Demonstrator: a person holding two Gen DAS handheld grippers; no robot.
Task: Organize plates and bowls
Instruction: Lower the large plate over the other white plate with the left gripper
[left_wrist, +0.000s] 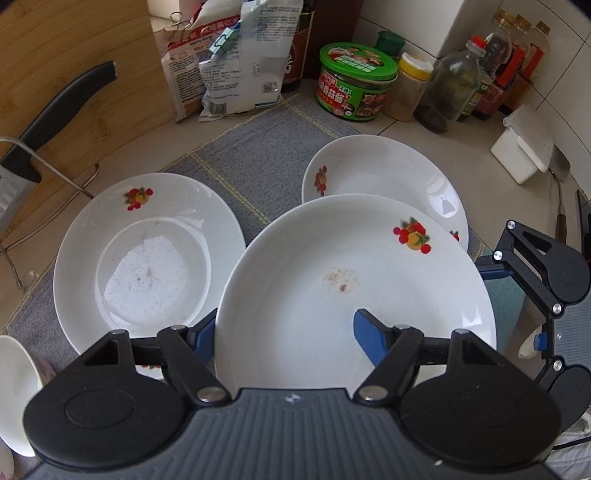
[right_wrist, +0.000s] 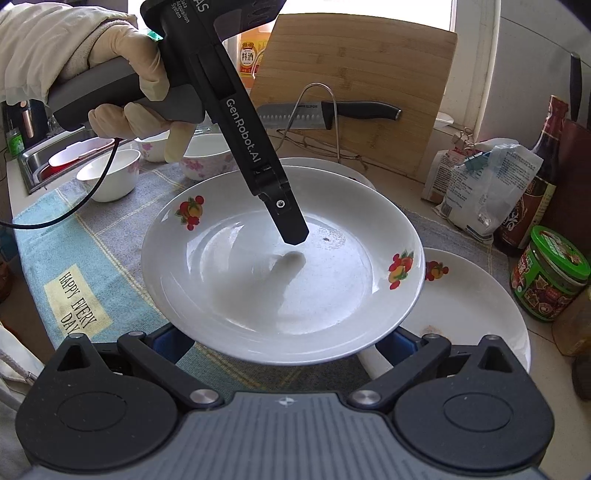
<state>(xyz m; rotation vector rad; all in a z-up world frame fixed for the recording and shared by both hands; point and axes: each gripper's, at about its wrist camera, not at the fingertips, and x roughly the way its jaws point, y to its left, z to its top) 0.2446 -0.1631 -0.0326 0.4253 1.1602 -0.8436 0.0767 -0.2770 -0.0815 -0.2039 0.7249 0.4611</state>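
Note:
A white plate with fruit prints (left_wrist: 332, 288) is held above the mat; my left gripper (left_wrist: 284, 332) is shut on its rim, one blue finger (left_wrist: 369, 332) inside and one under the edge. It also shows in the right wrist view (right_wrist: 295, 288), where the left gripper's finger (right_wrist: 288, 218) reaches over it. My right gripper (right_wrist: 280, 343) is open beneath the plate's near rim, with a finger on either side. A second plate (left_wrist: 147, 258) lies at left, a third plate (left_wrist: 384, 173) behind, also seen in the right wrist view (right_wrist: 472, 306).
White floral bowls (right_wrist: 110, 177) stand near the sink (right_wrist: 40, 158). A cutting board (right_wrist: 354, 92) and knife (right_wrist: 332, 114) rest on a rack. Bags (left_wrist: 229, 70), a green tin (left_wrist: 354, 85) and sauce bottles (left_wrist: 450, 88) line the back. A striped mat (left_wrist: 266, 155) covers the counter.

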